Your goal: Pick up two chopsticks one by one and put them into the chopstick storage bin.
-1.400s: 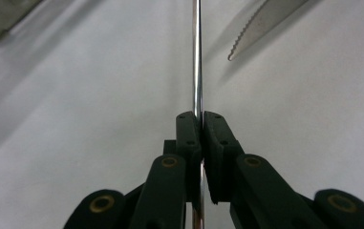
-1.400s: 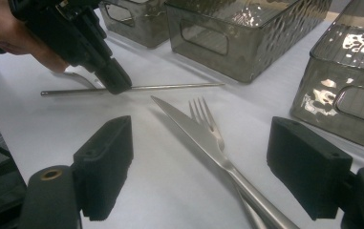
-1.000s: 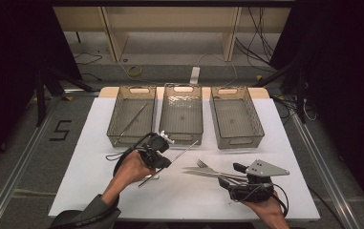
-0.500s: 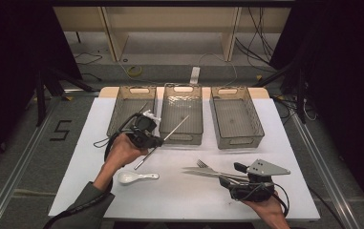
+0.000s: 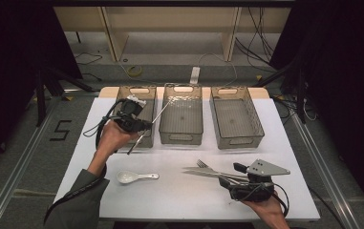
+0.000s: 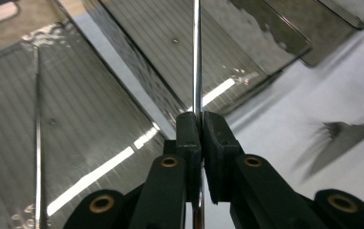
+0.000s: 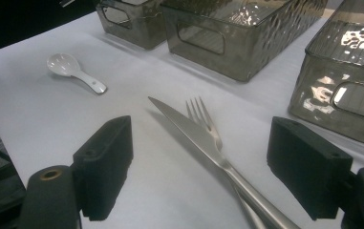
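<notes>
My left gripper is shut on a thin metal rod, held in the air over the front of the left bin. The rod slants up and right toward the middle bin. In the left gripper view the rod runs straight up from between the pressed pads. A second thin rod lies inside the bin below. My right gripper rests low at the front right, open, its jaws on either side of a knife and fork lying on the white table.
A white ceramic spoon lies on the table at the front left. A third smoked-plastic bin stands at the right of the row. The white table ends at dark floor and metal rails on both sides.
My left gripper has risen and moved back and to the left with the rod, from the table in front of the bins to above the left bin, which uncovered the spoon. The right gripper has stayed put.
</notes>
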A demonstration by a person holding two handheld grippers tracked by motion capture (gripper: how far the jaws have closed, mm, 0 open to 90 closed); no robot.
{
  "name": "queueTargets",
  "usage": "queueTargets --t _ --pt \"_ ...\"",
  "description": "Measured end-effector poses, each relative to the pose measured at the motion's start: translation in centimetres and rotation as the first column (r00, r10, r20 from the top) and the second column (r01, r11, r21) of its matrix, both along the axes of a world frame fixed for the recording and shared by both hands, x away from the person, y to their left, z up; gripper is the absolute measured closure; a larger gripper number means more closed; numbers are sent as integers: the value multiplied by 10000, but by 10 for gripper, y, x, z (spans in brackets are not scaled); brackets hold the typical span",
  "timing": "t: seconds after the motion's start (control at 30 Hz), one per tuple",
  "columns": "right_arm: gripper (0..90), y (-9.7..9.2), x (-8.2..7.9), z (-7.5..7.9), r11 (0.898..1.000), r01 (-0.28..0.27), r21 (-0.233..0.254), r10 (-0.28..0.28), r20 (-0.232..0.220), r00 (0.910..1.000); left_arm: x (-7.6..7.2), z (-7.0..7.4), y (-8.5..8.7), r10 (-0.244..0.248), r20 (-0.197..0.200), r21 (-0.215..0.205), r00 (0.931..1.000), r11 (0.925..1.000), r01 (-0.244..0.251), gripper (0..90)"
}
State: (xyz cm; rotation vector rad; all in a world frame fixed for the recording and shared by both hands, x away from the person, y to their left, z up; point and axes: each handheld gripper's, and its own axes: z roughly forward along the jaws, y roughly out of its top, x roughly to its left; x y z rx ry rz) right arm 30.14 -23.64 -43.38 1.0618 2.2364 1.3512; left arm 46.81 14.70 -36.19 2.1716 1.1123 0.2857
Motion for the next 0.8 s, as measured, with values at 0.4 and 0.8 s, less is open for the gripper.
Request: queueTargets --t 0.4,0.8 --pt "247 -1 0 0 10000 -18 34 18 4 10000 31 15 29 1081 390 -396 9934 9935 -1065 851" --pt "247 -1 0 0 10000 -16 54 16 -10 10000 51 17 43 1617 727 -343 9842 9866 -1596 850"
